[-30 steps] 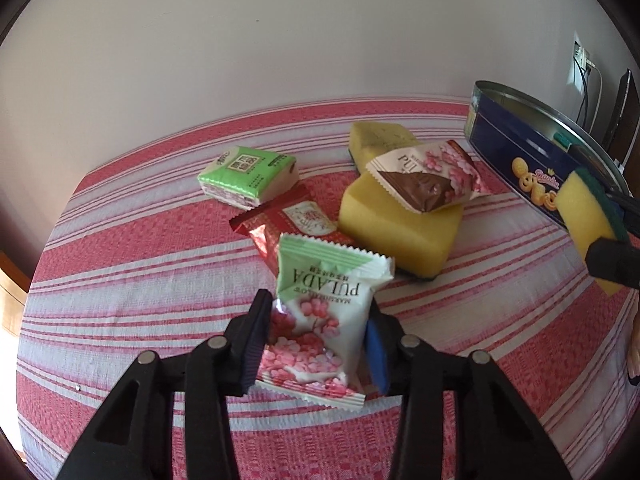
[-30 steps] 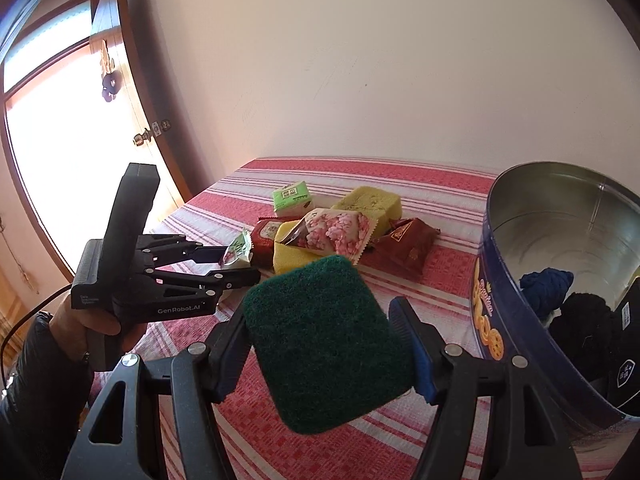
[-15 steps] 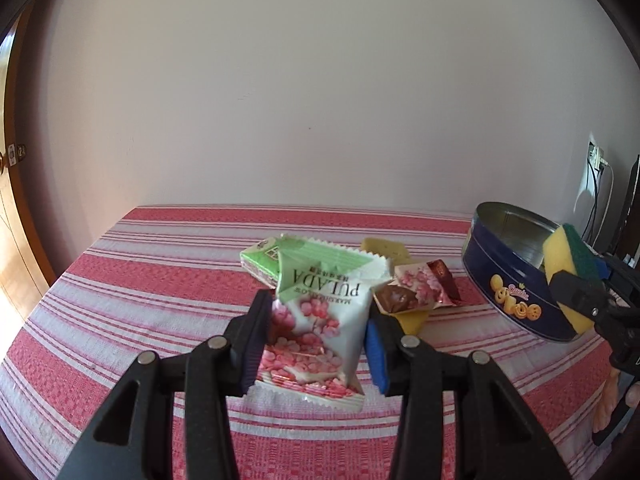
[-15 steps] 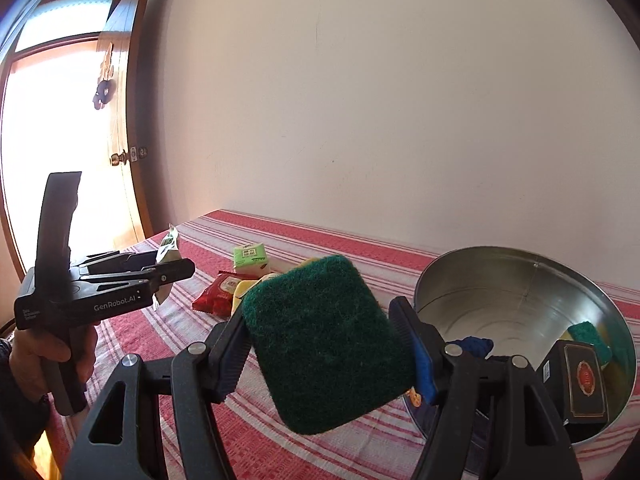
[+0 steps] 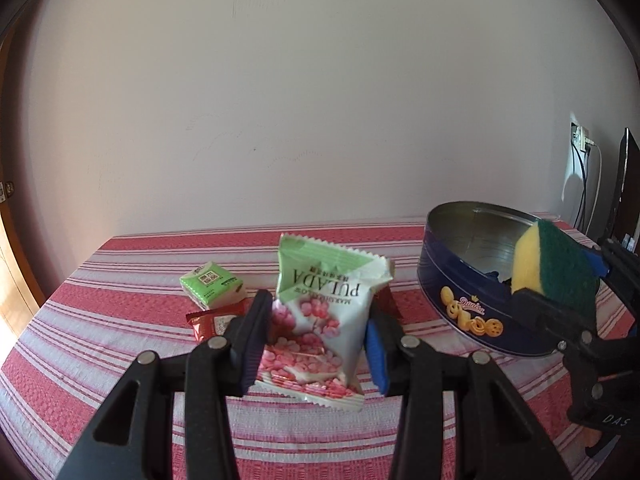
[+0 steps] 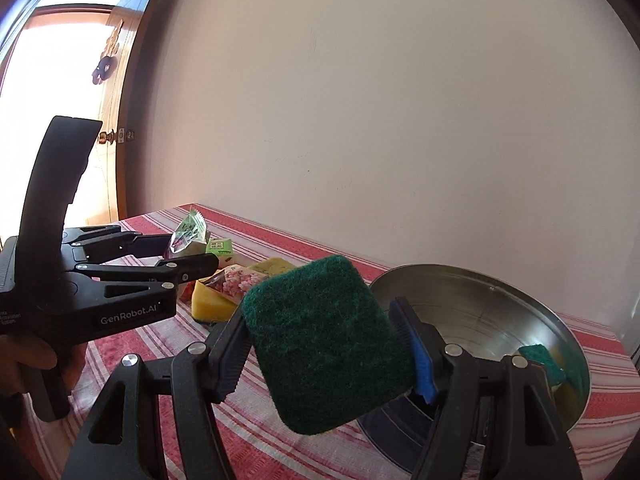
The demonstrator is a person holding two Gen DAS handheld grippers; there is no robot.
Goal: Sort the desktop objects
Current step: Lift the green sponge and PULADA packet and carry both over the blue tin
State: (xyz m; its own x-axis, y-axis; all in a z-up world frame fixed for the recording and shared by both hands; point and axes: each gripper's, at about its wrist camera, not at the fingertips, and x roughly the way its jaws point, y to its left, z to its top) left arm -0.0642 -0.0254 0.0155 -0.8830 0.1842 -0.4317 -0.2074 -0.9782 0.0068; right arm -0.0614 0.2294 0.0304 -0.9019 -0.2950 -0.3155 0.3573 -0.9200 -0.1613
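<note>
My left gripper (image 5: 316,344) is shut on a white, green and pink PULADA marshmallow packet (image 5: 320,316) and holds it above the striped tablecloth (image 5: 100,344). My right gripper (image 6: 328,348) is shut on a green-and-yellow scouring sponge (image 6: 326,356), held just over the near rim of the round blue cookie tin (image 6: 500,320). In the left wrist view the sponge (image 5: 556,268) hangs at the tin (image 5: 468,312). The left gripper also shows in the right wrist view (image 6: 188,254).
A green tissue pack (image 5: 212,284) and a red sachet (image 5: 212,320) lie behind the packet. A yellow sponge (image 6: 212,304) with a pink packet (image 6: 236,282) on it lies mid-table. Another sponge (image 6: 540,360) lies inside the tin. A wall is close behind.
Both grippers have lifted their loads. The left raised the packet off the cloth and toward the tin. The right carried the sponge up to the tin's rim.
</note>
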